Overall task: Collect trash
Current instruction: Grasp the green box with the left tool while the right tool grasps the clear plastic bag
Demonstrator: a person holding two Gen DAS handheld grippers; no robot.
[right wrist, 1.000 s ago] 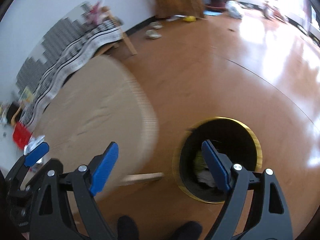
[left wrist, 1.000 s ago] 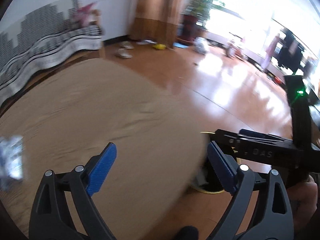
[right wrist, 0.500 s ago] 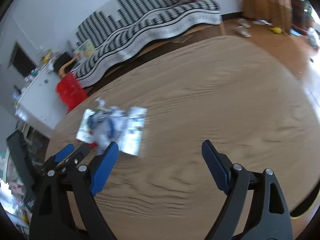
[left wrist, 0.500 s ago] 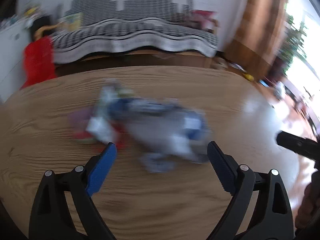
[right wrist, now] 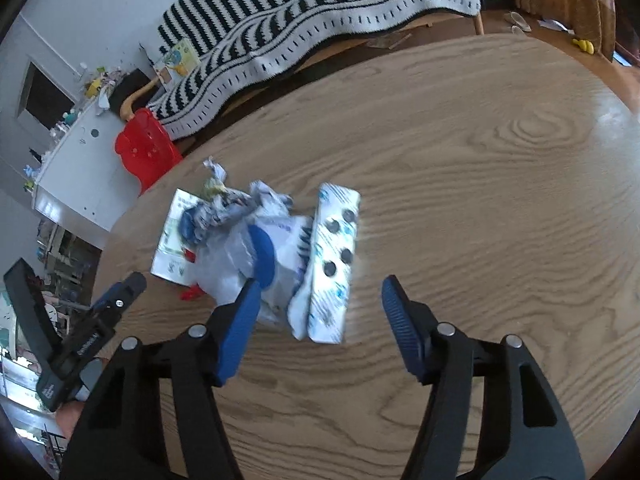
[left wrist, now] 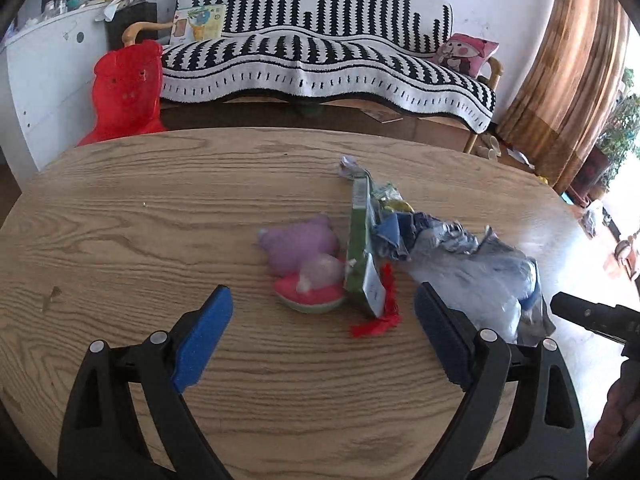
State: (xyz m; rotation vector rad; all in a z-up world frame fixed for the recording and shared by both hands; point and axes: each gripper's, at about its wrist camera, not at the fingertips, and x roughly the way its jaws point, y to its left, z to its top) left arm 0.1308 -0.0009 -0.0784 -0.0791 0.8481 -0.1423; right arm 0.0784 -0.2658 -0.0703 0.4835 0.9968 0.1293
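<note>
A heap of trash lies on the round wooden table: a crumpled clear plastic bag, a green-and-white flat packet, a red scrap, a purple soft toy and a pink-and-green item. My left gripper is open just in front of the pink item, touching nothing. In the right wrist view the bag lies beside a long white blister pack. My right gripper is open, its fingers either side of the pack's near end.
A sofa under a black-and-white throw stands behind the table, with a red plastic chair and a white cabinet to the left. Brown curtains hang at the right. The left gripper's body shows in the right wrist view.
Both grippers have swung from the floor and the black gold-rimmed bin back over the table to the trash heap. Both stay open and empty.
</note>
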